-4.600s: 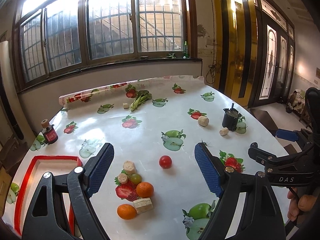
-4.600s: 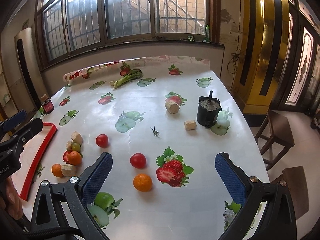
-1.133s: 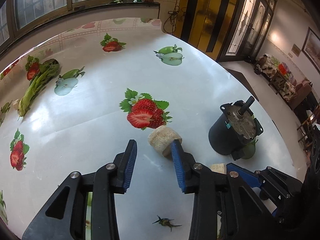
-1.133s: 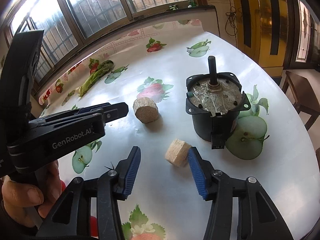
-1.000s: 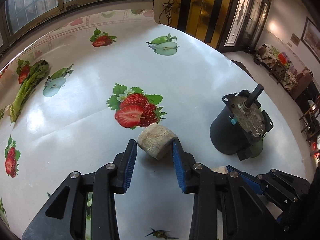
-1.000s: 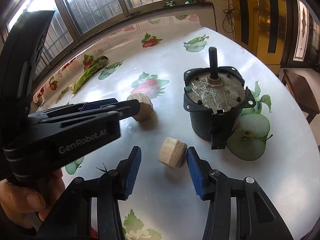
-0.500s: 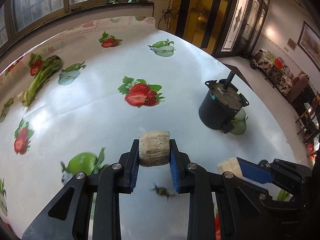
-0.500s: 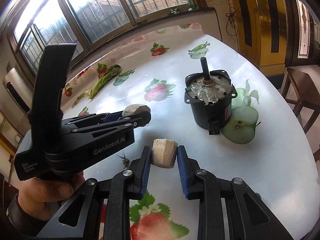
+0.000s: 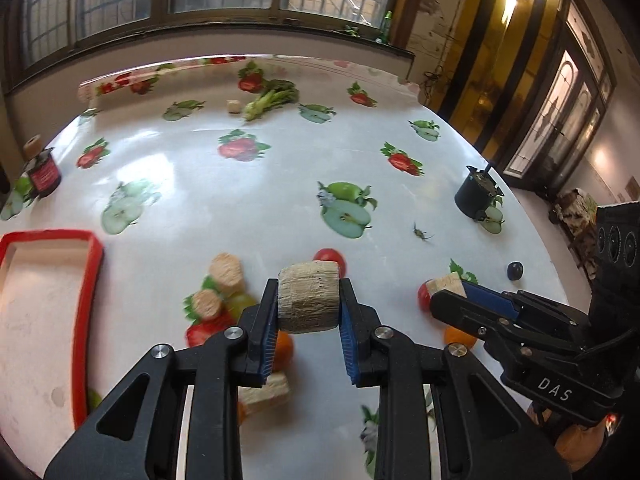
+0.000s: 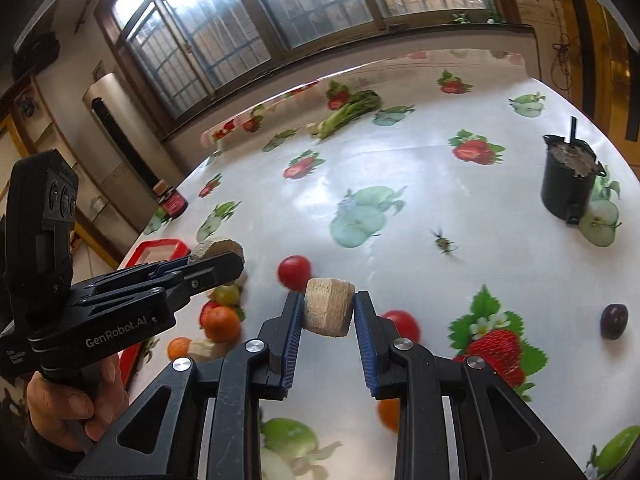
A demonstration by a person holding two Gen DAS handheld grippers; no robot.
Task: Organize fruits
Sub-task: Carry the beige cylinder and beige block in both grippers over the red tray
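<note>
A second ago both pale chunks lay on the bench (image 9: 248,184) near the black motor (image 9: 474,196). Now each is lifted. The left gripper (image 9: 309,316) is squeezed shut on the round chunk (image 9: 309,300), and the right gripper (image 10: 327,320) is squeezed shut on the smaller chunk (image 10: 328,306). Both have been carried over toward the fruit pile (image 9: 224,304) by the red tray (image 9: 86,304), so sorting can probably go on there.

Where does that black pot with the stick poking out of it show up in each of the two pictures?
Left wrist view: the black pot is small, far right, above the middle, at the table's edge.
Right wrist view: the black pot is larger, far right, upper half.
Shared landmark: the printed half apple beside its base, toward the camera, in both.
</note>
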